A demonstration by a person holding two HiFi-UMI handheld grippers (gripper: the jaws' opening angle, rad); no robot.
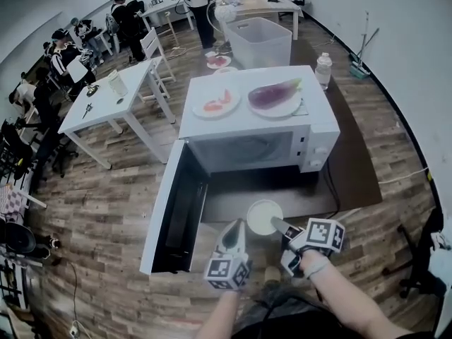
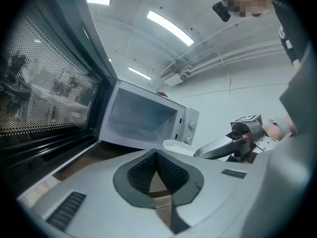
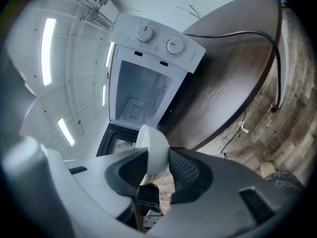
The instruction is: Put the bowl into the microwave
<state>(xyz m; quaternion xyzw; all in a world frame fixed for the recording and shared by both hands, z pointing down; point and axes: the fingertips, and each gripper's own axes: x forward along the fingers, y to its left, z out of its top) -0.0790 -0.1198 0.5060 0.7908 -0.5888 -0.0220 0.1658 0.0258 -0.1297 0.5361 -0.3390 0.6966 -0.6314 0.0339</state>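
The rim of the bowl [image 3: 153, 148] is clamped between the jaws of the right gripper [image 3: 157, 158], and the bowl is held over the front edge of the dark tabletop [image 1: 296, 193], just before the microwave [image 1: 311, 129], whose door [image 1: 166, 210] is swung open. The left gripper [image 2: 156, 155] is closed on nothing. Insertion and release are judged outstanding. 2 plates [image 1: 215, 108] are carried on the microwave; white tables [image 1: 106, 108] and seated people [image 1: 63, 51] are seen beyond, on a wooden floor [image 1: 106, 210].
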